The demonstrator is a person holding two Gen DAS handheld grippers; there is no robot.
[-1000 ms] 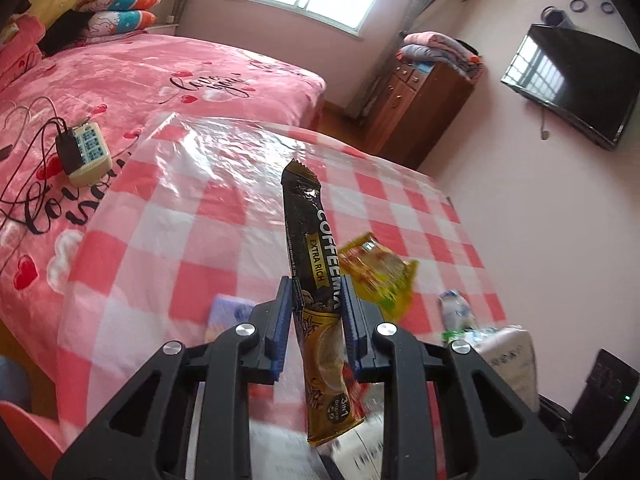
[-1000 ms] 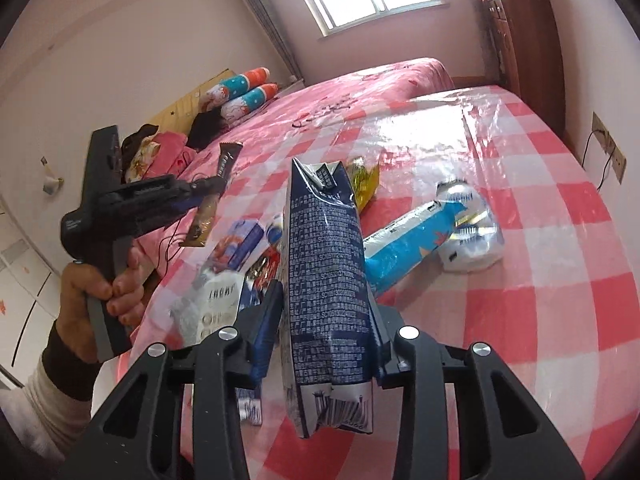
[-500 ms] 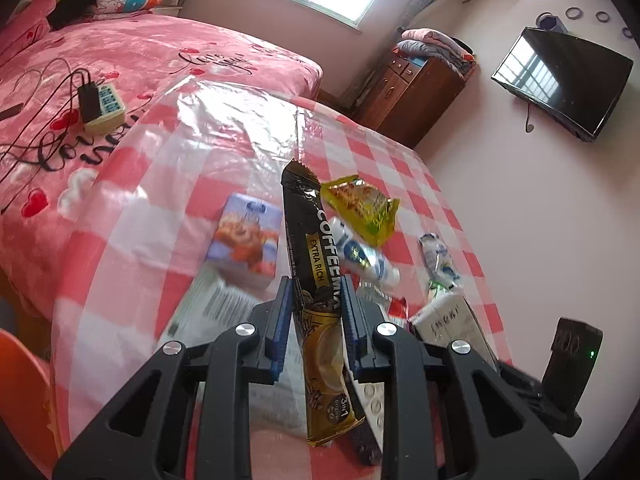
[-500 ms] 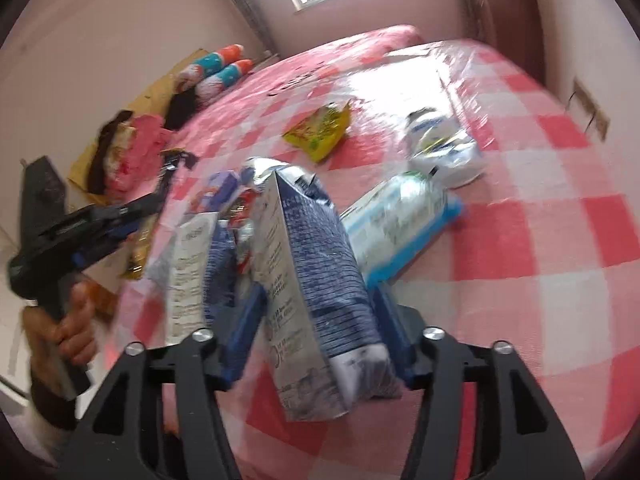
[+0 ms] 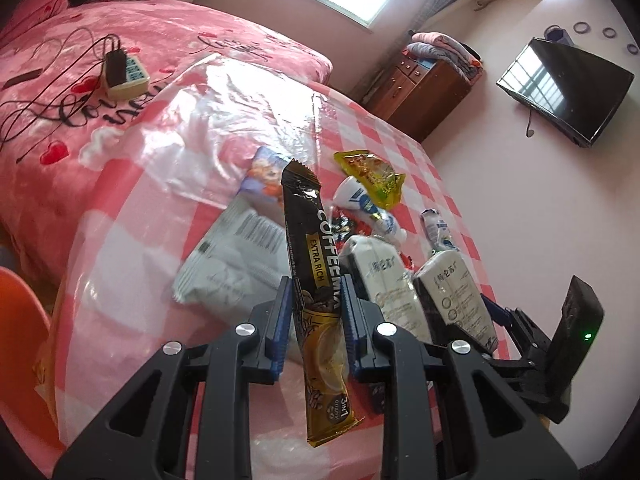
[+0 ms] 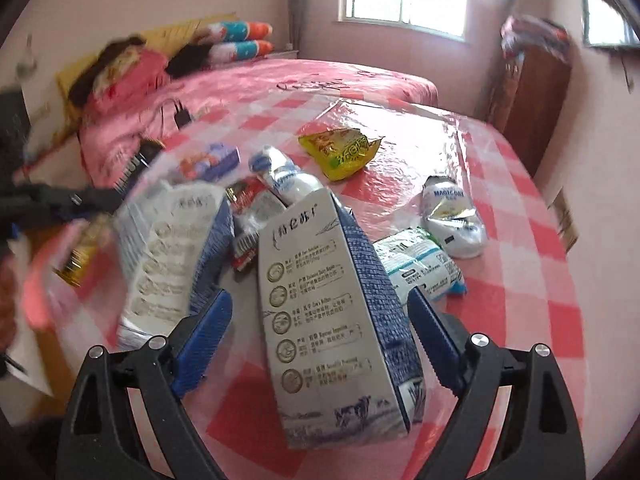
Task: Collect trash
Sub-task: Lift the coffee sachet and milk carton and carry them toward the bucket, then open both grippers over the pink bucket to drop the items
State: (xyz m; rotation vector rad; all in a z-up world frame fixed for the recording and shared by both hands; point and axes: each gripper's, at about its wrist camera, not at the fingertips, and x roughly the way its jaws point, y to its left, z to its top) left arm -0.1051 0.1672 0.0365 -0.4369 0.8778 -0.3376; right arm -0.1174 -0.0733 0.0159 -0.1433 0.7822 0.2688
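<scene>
the left gripper (image 5: 316,316) is clamping its blue pads on a long black and gold coffee sachet (image 5: 318,300), which is standing nearly upright between them; the sachet's lower end is hanging below the pads and its top is pointing to 12 o'clock. the right gripper (image 6: 320,336) is opening its jaws around a tall white and blue milk carton (image 6: 336,320); the carton is sitting between the pads with a gap showing on each side, so neither pad is pressing on it, and its bottom edge is partly hiding behind the black gripper frame.

the trash is lying on a table under a glossy pink and white checked cloth (image 6: 520,280). at 10 o'clock of the held carton a second white carton (image 6: 168,248) is leaning, blurred and hard to read. at 12 o'clock a white plastic bottle (image 6: 288,180) is lying, and beyond it a crumpled yellow snack packet (image 6: 340,152). at 2 o'clock a crushed white and silver wrapper (image 6: 452,216) is resting, with a pale blue and white tissue pack (image 6: 424,264) just beside the carton, partly covered by it. in the left wrist view a grey and white flat bag (image 5: 240,264) is lying at 10 o'clock of the sachet, its near edge cut off by the left pad.
</scene>
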